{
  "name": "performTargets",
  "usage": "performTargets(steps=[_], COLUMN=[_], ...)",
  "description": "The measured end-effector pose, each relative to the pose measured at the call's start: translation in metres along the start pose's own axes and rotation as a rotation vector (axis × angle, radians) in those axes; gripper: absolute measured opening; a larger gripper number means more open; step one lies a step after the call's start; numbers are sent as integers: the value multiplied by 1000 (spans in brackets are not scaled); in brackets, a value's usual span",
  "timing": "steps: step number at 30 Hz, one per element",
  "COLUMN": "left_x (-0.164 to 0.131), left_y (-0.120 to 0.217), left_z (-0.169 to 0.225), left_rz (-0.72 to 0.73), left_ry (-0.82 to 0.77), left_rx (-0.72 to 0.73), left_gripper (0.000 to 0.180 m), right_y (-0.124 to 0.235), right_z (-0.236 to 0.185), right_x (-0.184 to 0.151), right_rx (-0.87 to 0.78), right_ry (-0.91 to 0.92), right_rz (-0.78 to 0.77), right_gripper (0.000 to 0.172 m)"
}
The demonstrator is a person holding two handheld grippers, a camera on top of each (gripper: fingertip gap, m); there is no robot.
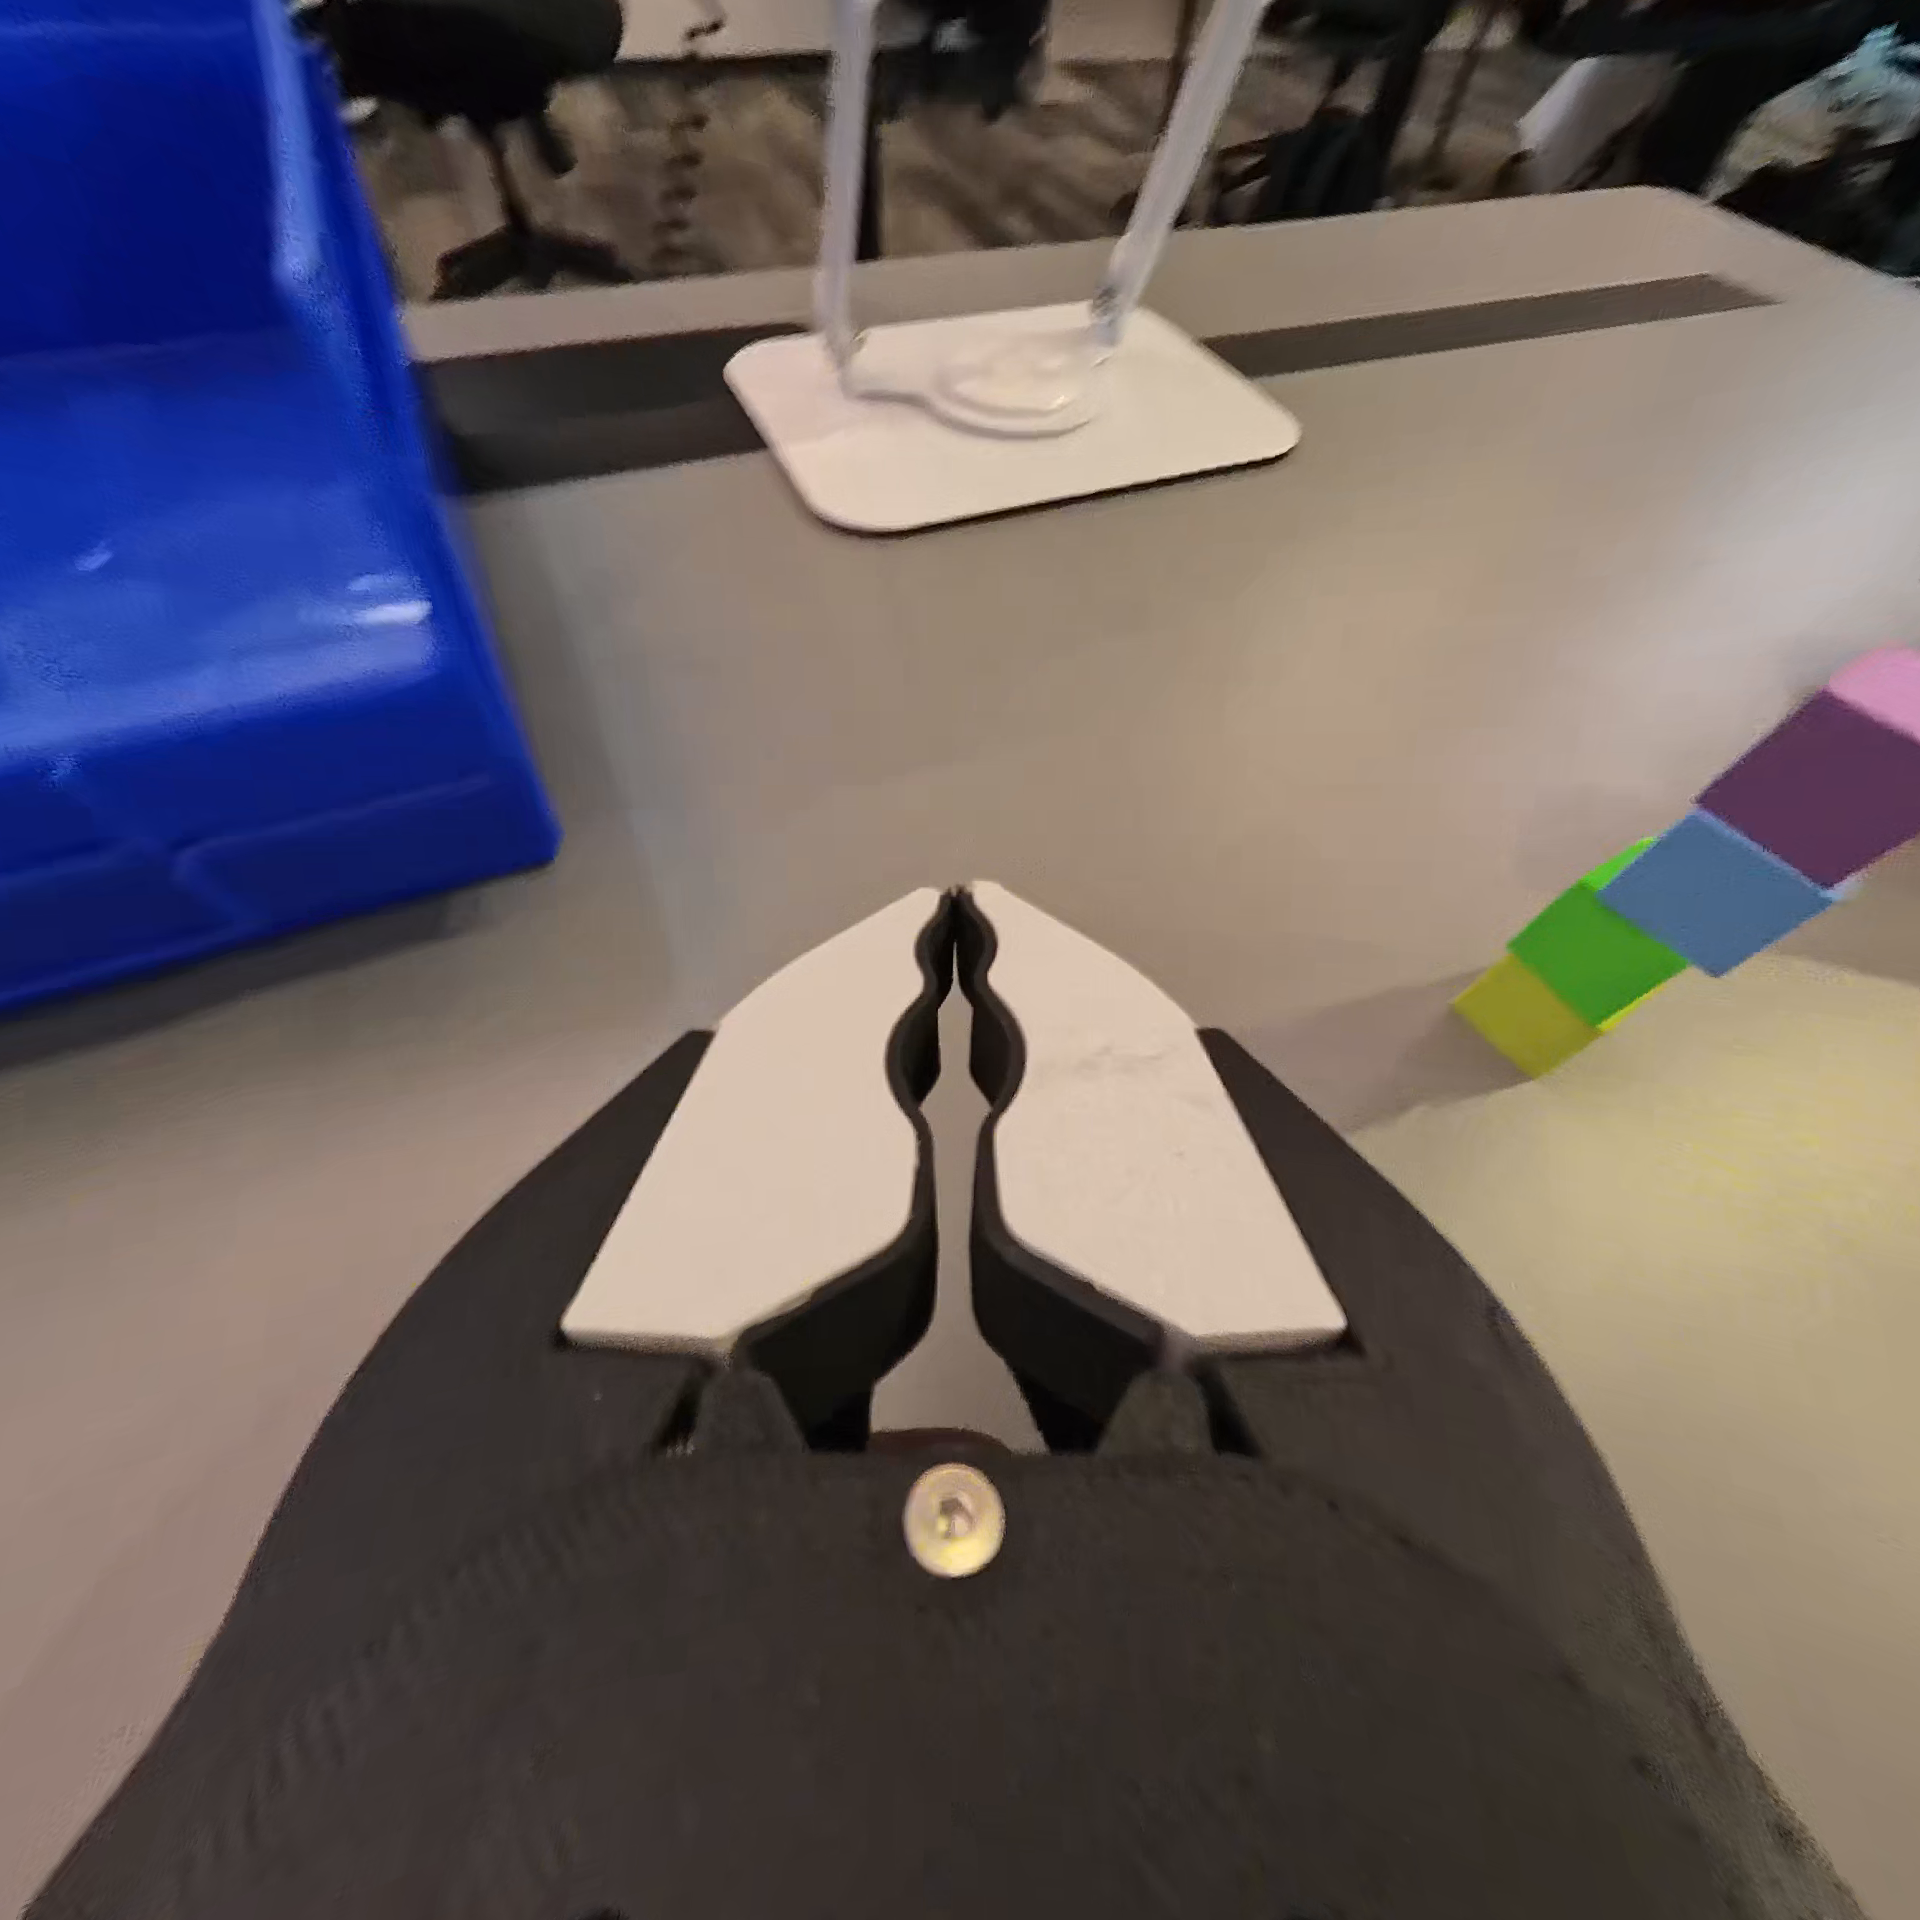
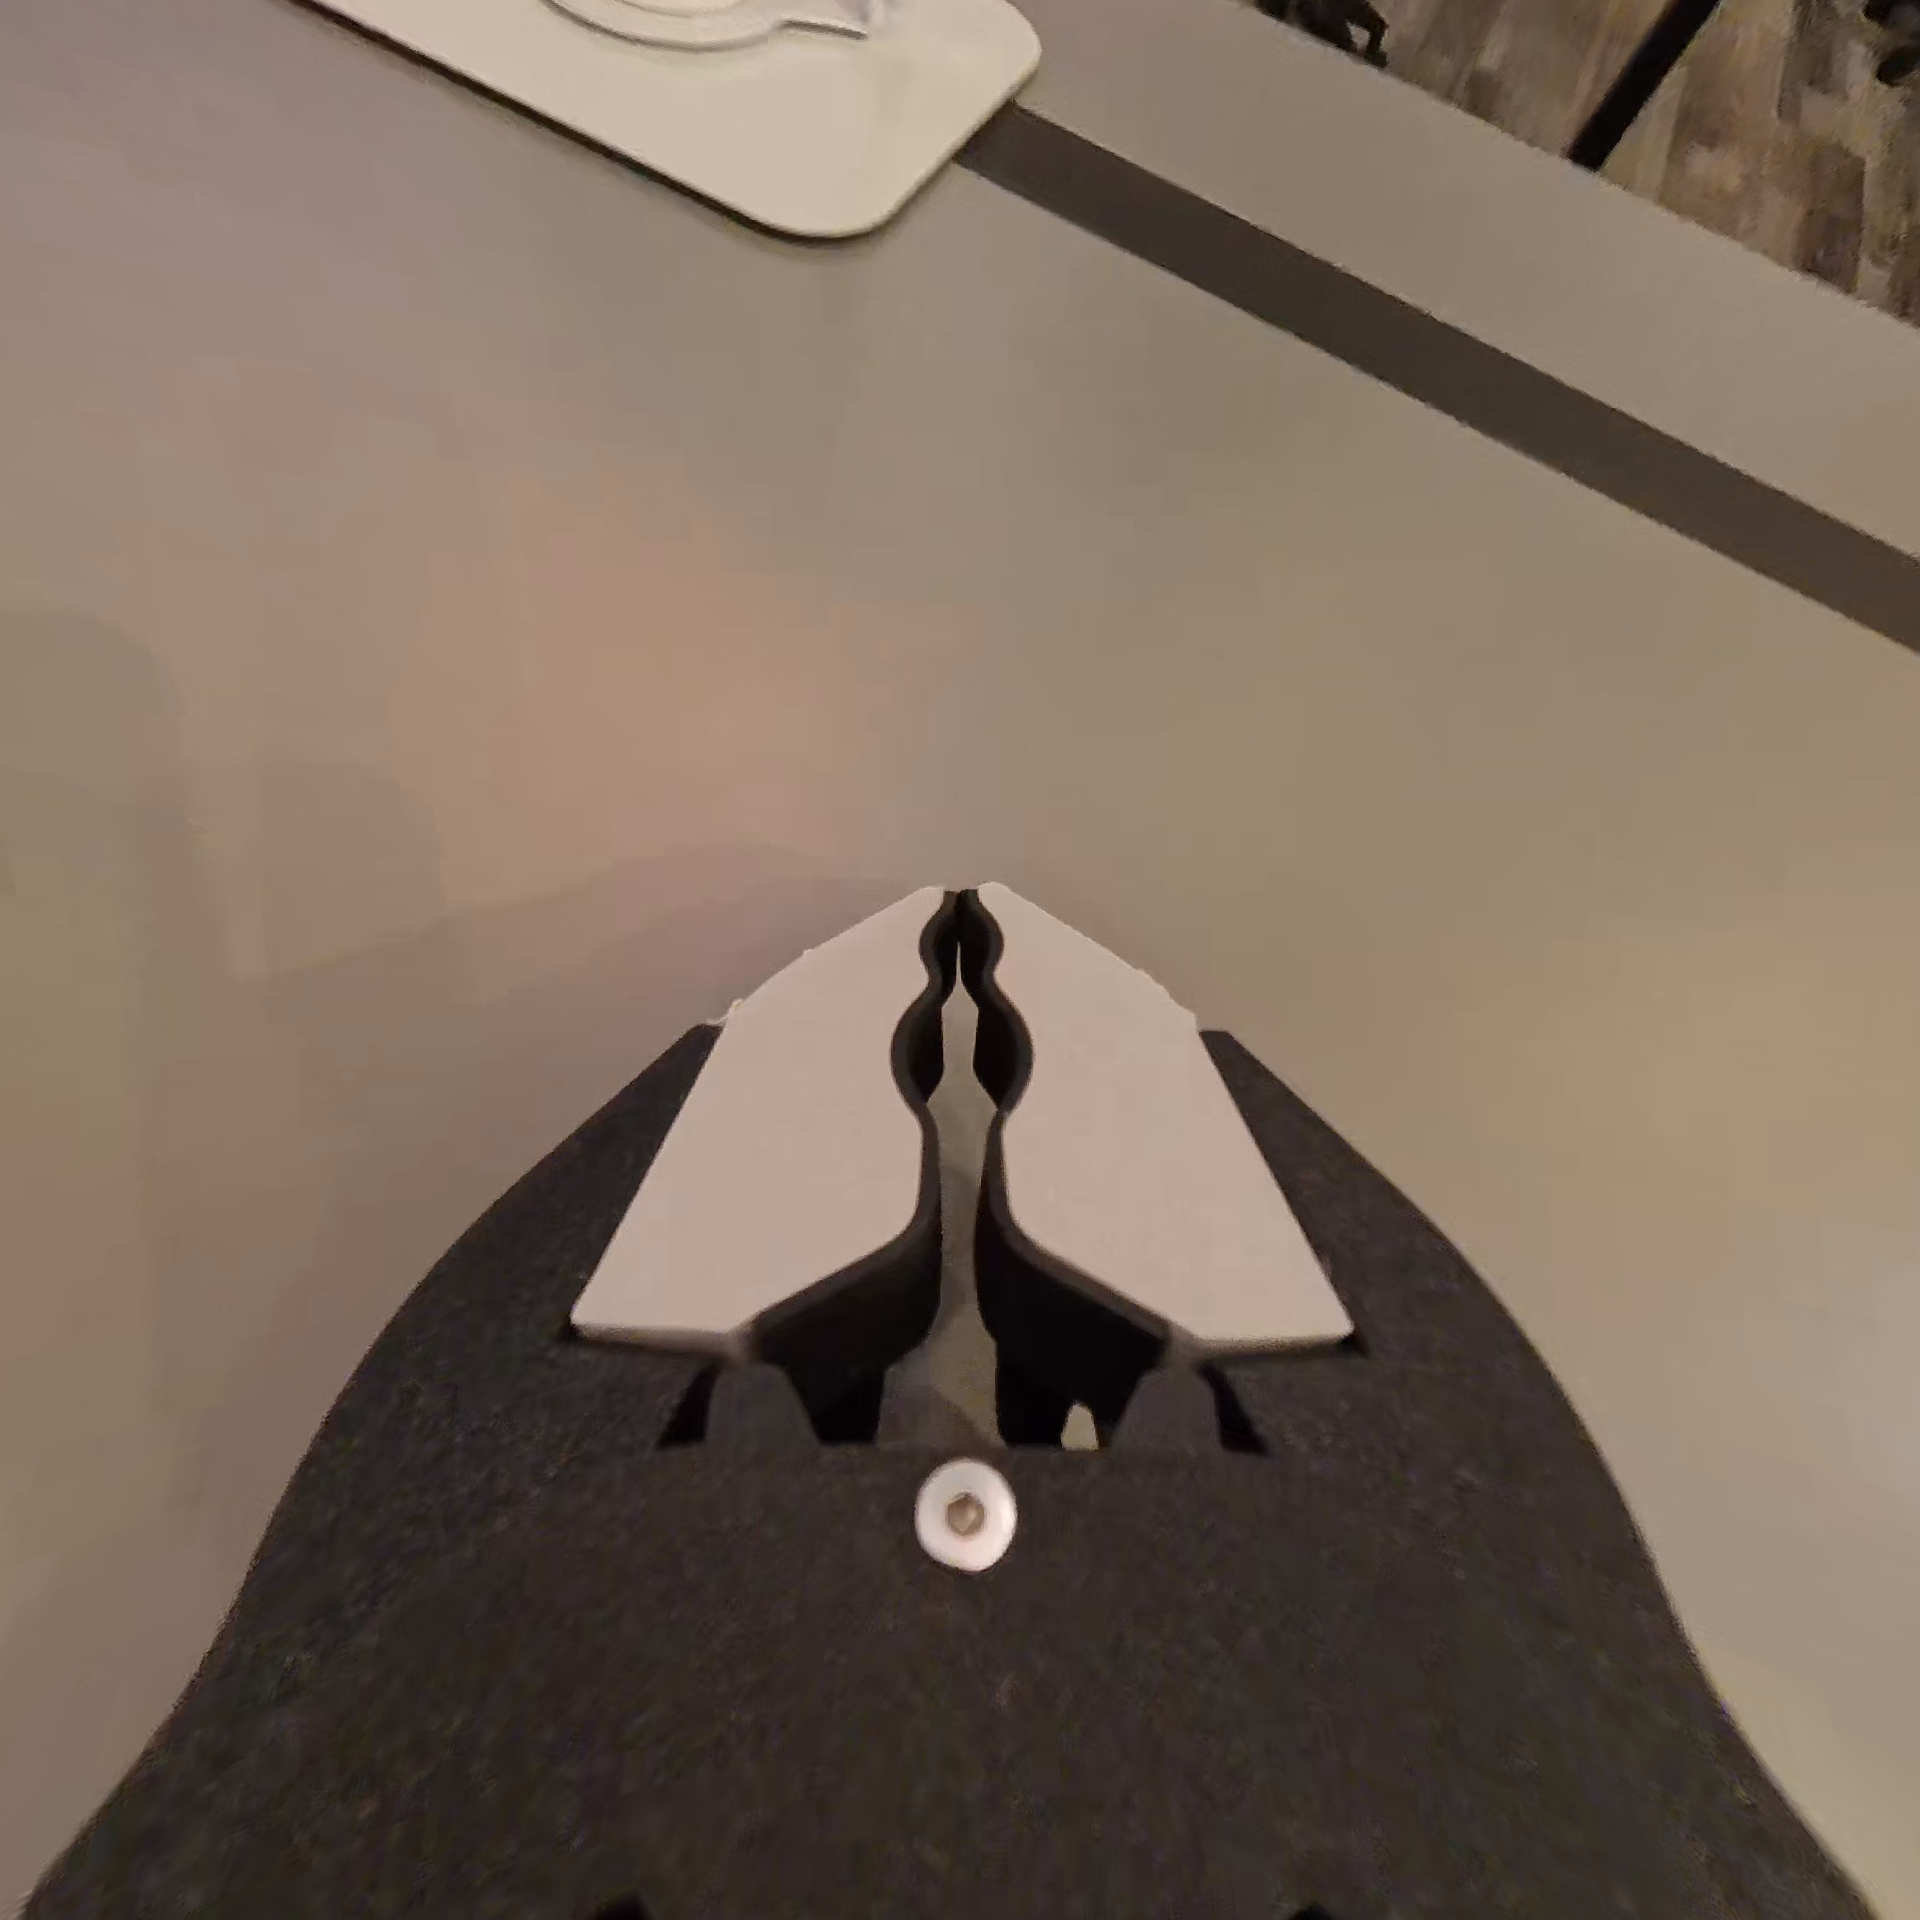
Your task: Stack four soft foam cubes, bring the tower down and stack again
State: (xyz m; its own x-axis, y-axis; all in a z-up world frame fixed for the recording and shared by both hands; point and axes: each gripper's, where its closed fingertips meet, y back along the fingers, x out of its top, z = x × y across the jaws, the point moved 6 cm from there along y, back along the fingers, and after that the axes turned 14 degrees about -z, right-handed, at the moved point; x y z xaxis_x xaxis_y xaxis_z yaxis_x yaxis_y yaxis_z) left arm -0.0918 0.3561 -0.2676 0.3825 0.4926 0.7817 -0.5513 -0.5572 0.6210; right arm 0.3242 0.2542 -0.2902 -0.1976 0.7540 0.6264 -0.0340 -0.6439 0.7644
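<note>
Five stacked cubes (image 1: 1704,883) right of left hand-held gripper (image 1: 958,891).

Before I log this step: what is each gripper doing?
Left gripper: closed, holding nothing.
Right gripper: closed, holding nothing.

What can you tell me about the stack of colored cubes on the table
The stack of cubes shows at the right edge of the left wrist view, on the grey table. From the bottom: yellow, green, blue, purple, and pink, cut off by the frame. Matte, foam-like faces. Each cube sits slightly turned against the one below. Neither gripper touches it; the left gripper is shut and well clear.
</note>
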Motion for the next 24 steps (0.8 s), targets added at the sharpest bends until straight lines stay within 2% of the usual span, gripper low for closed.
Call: performTargets(steps=[1, 5, 9, 11, 15, 17, 20, 23, 24], left_x=[-5, -25, -30, -19, 16, 30, 33, 20, 19], left_y=[5, 22, 16, -4, -65, -77, -81, -81, -78], left_z=[-4, -11, 11, 36, 137, 170, 163, 127, 116], left_rz=[-22, -98, -171, -218, -323, -309, -290, -301, -291], left_ry=[35, 136, 143, 110, -7, 15, -31, -32, 4], left_rx=[24, 55, 24, -2, -253, -383, -299, -212, -223], left_gripper=[0, 0, 0, 0, 0, 0, 0, 0, 0], right_y=[-1, 2, 3, 2, 2, 4, 11, 18, 20], right_z=[4, 19, 30, 31, 32, 38, 55, 74, 80], right_x=[-4, -10, -16, -16, -17, -21, -33, -45, -48], right_rx=[-2, -23, -34, -29, -18, -26, -50, -51, -43], right_ry=[-13, -43, -66, -70, -75, -84, -117, -167, -185], right_rz=[-15, -17, -34, -39, -40, -44, -46, -44, -41], right_gripper=[0, 0, 0, 0, 0, 0, 0, 0, 0])
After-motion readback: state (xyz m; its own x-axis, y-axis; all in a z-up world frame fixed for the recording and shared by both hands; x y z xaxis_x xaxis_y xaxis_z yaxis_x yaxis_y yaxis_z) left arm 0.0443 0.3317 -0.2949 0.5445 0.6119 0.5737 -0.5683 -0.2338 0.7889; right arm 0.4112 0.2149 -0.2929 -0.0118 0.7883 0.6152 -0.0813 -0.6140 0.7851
